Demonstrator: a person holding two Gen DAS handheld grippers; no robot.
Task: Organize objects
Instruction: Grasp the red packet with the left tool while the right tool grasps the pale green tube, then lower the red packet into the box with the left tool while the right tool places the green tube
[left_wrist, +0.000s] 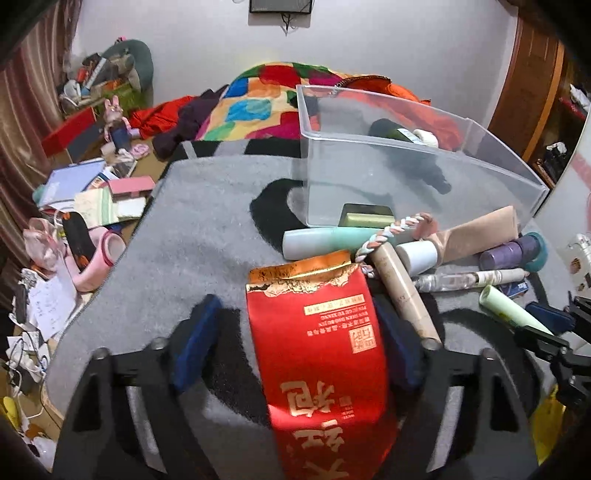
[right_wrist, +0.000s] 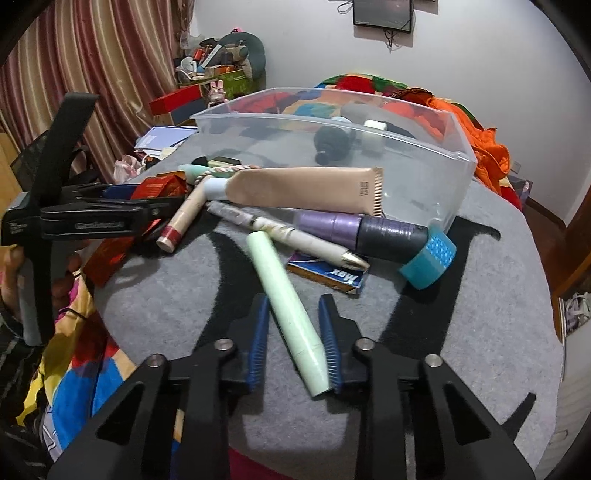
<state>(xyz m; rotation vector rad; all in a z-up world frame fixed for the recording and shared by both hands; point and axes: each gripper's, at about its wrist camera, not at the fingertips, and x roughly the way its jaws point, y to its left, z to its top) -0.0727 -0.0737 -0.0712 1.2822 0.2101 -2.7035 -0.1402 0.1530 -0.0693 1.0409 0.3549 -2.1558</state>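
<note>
My left gripper (left_wrist: 295, 314) is open around a red and gold foil packet (left_wrist: 317, 350) that lies on the grey mat; the packet rests against the right pad, with a gap to the left pad. My right gripper (right_wrist: 293, 306) is open around a pale green tube (right_wrist: 284, 302), which touches the right pad. A clear plastic bin (left_wrist: 417, 166) stands behind the pile and holds a dark bottle (left_wrist: 406, 147). The bin (right_wrist: 458, 162) shows in the right wrist view too. The left gripper also appears in the right wrist view (right_wrist: 110, 218).
A pile lies before the bin: a beige tube (right_wrist: 306, 190), a purple bottle (right_wrist: 362, 230), a teal tape roll (right_wrist: 428, 262), a white pen (right_wrist: 295, 236), a blue packet (right_wrist: 328, 275). Clutter covers the floor at left (left_wrist: 74, 221). A colourful blanket (left_wrist: 258, 103) lies behind.
</note>
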